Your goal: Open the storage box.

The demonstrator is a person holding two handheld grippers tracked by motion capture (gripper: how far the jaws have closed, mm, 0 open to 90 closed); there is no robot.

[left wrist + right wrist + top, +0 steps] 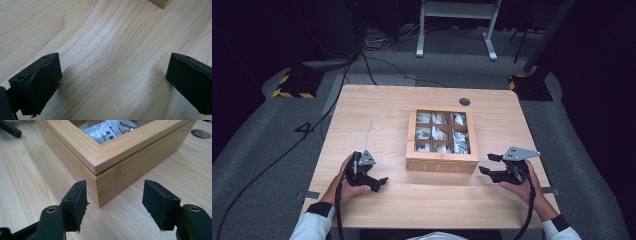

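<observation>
A wooden tea box (442, 164) with a windowed lid stands shut at the middle of the table; white packets show through the glass in its compartments. My right gripper (486, 164) is held just right of the box's front right corner, above the tabletop. In the right gripper view its jaws (115, 202) stand open, with that corner of the box (130, 167) just ahead of the gap and no pad touching it. My left gripper (379, 182) rests at the table's front left, left of the box. Its jaws (112, 82) are open wide over bare wood.
The light wooden table (377, 115) has a round cable hole (464, 101) behind the box. A corner of the box (158, 2) shows far off in the left gripper view. Cables, a white frame (457, 15) and yellow-black striped bases (292, 87) lie on the grey floor beyond.
</observation>
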